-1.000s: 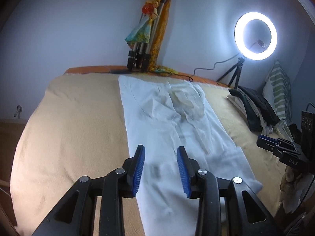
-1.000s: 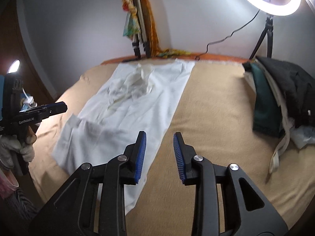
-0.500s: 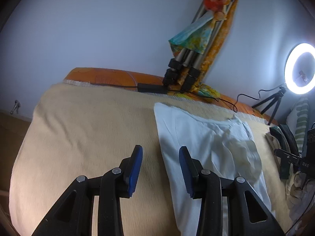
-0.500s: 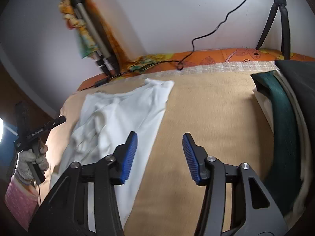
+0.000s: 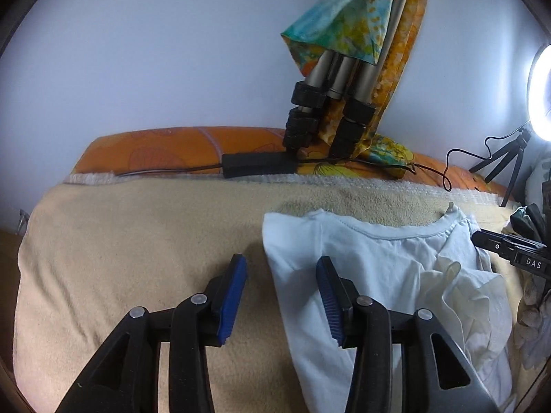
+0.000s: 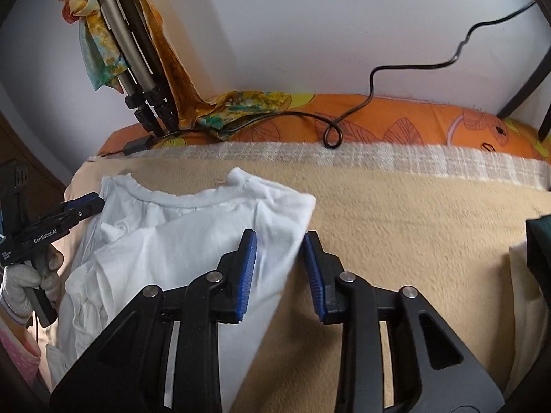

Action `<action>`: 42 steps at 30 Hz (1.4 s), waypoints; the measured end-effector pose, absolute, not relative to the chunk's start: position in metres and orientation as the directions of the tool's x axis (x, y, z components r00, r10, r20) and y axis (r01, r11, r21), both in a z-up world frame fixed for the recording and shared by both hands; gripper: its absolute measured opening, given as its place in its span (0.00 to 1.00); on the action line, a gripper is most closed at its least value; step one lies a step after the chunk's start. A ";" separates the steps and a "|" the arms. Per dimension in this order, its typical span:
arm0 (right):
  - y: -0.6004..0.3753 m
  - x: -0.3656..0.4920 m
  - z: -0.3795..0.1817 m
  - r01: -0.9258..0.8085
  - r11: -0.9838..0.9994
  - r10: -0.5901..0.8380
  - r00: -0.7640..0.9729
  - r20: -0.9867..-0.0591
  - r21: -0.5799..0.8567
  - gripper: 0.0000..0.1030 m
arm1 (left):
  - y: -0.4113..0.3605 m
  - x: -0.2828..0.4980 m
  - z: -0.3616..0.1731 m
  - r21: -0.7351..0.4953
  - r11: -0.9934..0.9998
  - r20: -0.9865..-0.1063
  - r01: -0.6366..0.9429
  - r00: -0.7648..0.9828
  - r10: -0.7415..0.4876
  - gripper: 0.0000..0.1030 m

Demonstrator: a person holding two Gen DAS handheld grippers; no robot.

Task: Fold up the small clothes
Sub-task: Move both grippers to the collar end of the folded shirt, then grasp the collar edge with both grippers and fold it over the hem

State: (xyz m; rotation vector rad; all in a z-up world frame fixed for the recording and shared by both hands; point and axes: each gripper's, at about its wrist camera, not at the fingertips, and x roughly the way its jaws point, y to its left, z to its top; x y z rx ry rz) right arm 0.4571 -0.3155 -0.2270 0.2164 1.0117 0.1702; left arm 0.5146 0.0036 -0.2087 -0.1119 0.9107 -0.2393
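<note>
Cool, fairly bright light falls from a ring lamp (image 5: 542, 93) that glares white at the right edge of the left view. The wall (image 5: 155, 51) is evenly lit. Both fisheye views bend and darken at the corners. The blanket (image 6: 413, 227) looks slightly smeared in the right view.

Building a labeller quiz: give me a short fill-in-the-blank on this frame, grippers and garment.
1. The white T-shirt lies on a ____ blanket.
2. The pads of the right hand-held gripper are ____ in colour.
3. The left hand-held gripper is open and holds ____.
4. The collapsed tripod leans against the ____.

Missing words: beige; blue; nothing; wall
</note>
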 end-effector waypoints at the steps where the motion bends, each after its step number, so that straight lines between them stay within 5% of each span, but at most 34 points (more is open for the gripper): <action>1: -0.316 0.460 -0.228 -0.039 0.964 0.243 0.519 -0.819 0.261 0.30 | 0.001 0.517 -0.209 -0.193 0.968 -0.769 0.164 0.588 -0.253 0.45; 5: -0.314 0.468 -0.229 -0.051 0.958 0.268 0.519 -0.812 0.283 0.30 | -0.011 0.523 -0.211 -0.155 0.969 -0.772 0.191 0.588 -0.239 0.36; 6: -0.314 0.465 -0.227 -0.057 0.957 0.272 0.520 -0.810 0.285 0.26 | -0.013 0.524 -0.211 -0.151 0.968 -0.771 0.201 0.589 -0.243 0.27; 7: -0.312 0.464 -0.226 -0.068 0.956 0.278 0.521 -0.807 0.285 0.12 | -0.017 0.524 -0.212 -0.142 0.965 -0.764 0.219 0.595 -0.248 0.21; 9: -0.306 0.462 -0.225 -0.078 0.962 0.263 0.525 -0.809 0.262 0.08 | -0.024 0.521 -0.212 -0.110 0.964 -0.757 0.242 0.608 -0.239 0.05; 18: -0.308 0.435 -0.187 -0.103 0.952 0.291 0.597 -0.748 0.288 0.06 | -0.016 0.496 -0.186 -0.189 0.954 -0.707 0.234 0.641 -0.298 0.03; 42: -0.256 0.244 -0.086 -0.223 0.956 0.292 0.650 -0.701 0.191 0.05 | -0.004 0.303 -0.110 -0.166 0.929 -0.612 0.331 0.704 -0.361 0.02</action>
